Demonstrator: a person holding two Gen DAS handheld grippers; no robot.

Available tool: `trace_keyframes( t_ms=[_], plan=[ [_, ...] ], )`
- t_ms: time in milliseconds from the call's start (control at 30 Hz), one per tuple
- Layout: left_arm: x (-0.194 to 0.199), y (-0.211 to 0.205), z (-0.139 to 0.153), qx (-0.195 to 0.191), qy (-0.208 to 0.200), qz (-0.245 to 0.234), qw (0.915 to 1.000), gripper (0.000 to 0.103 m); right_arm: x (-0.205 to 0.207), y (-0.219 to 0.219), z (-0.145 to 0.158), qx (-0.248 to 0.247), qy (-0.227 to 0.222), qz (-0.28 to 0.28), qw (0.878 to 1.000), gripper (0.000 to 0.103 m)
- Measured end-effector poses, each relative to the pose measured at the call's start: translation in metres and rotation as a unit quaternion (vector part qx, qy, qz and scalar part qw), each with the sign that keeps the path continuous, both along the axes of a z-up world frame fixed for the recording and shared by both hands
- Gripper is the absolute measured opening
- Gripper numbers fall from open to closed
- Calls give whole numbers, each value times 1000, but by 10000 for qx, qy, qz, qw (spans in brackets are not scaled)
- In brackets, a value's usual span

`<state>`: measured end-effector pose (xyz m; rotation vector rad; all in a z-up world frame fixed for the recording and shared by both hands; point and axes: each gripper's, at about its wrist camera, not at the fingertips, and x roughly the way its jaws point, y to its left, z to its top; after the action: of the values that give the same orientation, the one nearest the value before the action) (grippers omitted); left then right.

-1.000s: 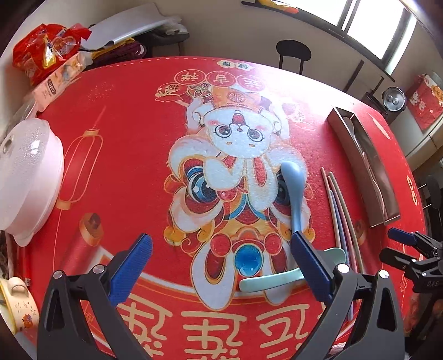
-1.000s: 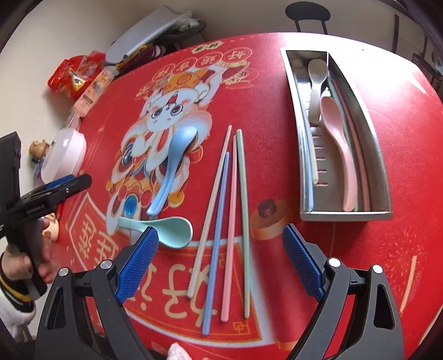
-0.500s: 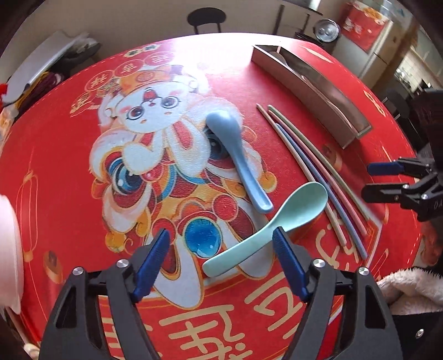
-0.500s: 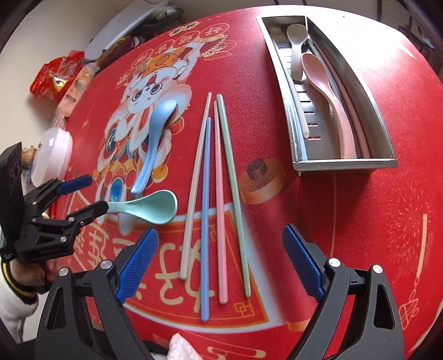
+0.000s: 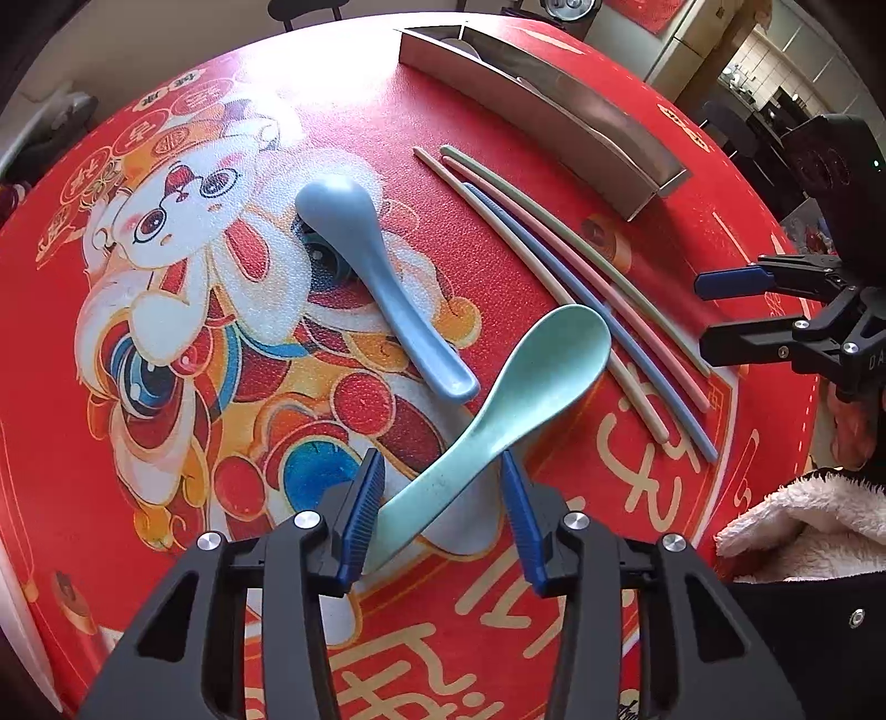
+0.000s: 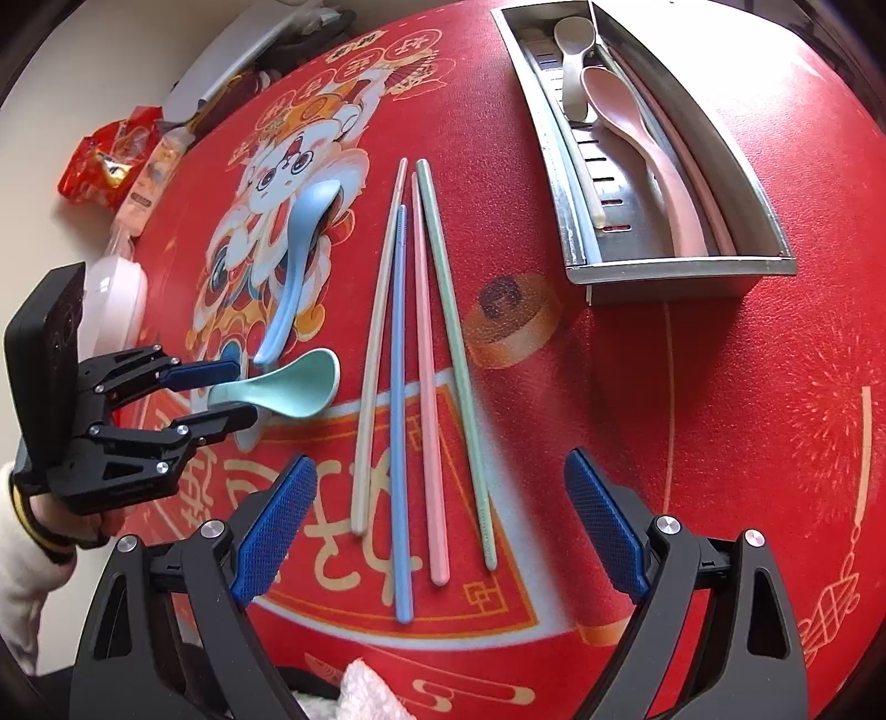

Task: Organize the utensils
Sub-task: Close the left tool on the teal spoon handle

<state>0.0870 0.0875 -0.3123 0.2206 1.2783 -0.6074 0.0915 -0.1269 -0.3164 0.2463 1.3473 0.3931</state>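
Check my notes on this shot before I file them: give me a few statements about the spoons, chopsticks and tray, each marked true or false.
1. The left gripper has its fingers on either side of the mint green spoon handle. True; it is not yet shut on it.
2. The blue spoon lies in the metal tray. False; it lies on the red tablecloth.
3. Four chopsticks lie side by side on the cloth. True.
4. The right gripper holds a chopstick. False; it is open and holds nothing.
5. The tray holds a pink spoon. True.
6. The pink spoon is alone in the tray. False; a beige spoon lies there too.
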Motion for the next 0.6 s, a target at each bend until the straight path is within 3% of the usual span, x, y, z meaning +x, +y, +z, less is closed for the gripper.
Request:
trace_keyframes(
  t_ms=[433,600],
  plan=[
    [-10,1,0,-430,342,334,9979,42,4,13,3,60,-50,290,9995,88],
    [-14,4,-1,-450,521,445,9966,34,3,14,3,110,-49,320,9994,88]
  ],
)
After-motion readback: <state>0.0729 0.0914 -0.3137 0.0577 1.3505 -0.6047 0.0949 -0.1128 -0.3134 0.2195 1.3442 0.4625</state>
